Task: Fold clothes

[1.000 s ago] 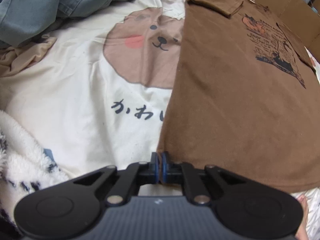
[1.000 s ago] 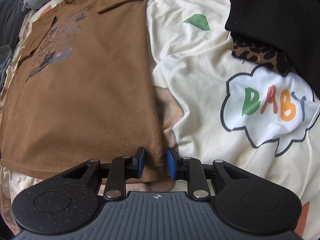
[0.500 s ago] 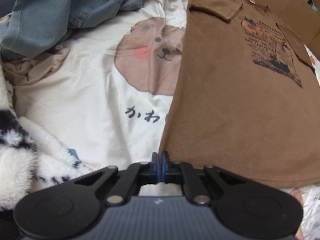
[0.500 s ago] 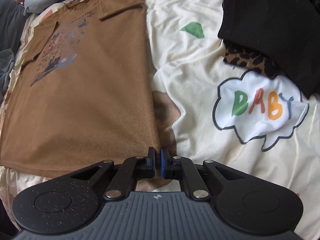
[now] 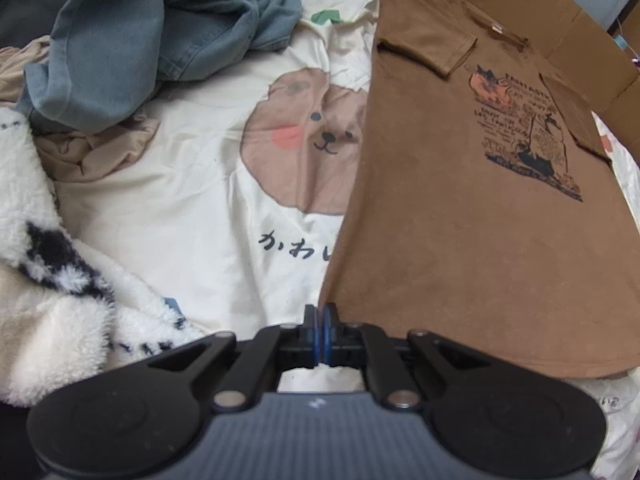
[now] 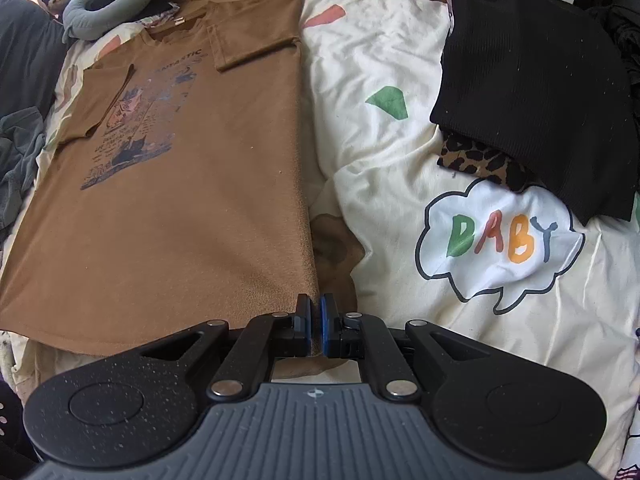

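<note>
Left wrist view: the left gripper (image 5: 320, 330) is clamped tight on the near hem corner of the brown printed cotton T-shirt (image 5: 460, 220), which lies flat on the cream cartoon-print bedsheet (image 5: 180, 208), sleeves folded in; a crumpled blue denim garment (image 5: 152, 40) is heaped well beyond that corner. Right wrist view: the right gripper (image 6: 315, 322) pinches the shirt's other hem corner, with a folded black ribbed top (image 6: 532, 92) lying off to the shirt's side. My worry: uneven lifting could skew the fold, or thin fabric slips out.
</note>
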`<state>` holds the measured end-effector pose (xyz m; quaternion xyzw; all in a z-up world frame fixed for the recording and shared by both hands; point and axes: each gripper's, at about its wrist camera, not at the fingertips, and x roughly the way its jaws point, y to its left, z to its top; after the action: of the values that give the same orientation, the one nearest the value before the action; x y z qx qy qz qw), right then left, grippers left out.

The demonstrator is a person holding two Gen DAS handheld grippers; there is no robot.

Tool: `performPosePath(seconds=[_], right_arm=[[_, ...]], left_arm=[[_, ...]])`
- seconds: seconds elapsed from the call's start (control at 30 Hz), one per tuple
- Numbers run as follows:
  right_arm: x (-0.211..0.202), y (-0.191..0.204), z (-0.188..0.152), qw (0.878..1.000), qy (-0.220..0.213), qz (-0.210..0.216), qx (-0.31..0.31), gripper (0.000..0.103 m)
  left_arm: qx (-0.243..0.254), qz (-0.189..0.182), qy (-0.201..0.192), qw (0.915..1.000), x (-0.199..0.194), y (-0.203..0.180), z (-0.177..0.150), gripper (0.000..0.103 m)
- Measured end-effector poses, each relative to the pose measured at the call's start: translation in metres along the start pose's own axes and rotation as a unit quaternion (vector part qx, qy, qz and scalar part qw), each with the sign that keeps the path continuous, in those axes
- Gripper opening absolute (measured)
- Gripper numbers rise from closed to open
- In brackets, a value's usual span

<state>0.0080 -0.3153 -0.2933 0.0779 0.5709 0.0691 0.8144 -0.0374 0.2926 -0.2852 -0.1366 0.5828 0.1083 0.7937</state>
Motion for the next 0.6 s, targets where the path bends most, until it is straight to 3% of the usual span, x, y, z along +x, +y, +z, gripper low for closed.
performPosePath(seconds=[0.23,0.6], right_arm=[[-0.024,0.000,0.002,1.000,-0.016,0.000,-0.007,0.002],[-0.054,-0.008,-0.021,1.000,-0.016,0.004,-0.001,0.002]], left_arm=[[0.002,-0.007,-0.007,0.9999,-0.021,-0.003,-0.003,0.002],[0.002,-0.018,-0.005,0.9998,-0.050,-0.005,-0.037,0.002]])
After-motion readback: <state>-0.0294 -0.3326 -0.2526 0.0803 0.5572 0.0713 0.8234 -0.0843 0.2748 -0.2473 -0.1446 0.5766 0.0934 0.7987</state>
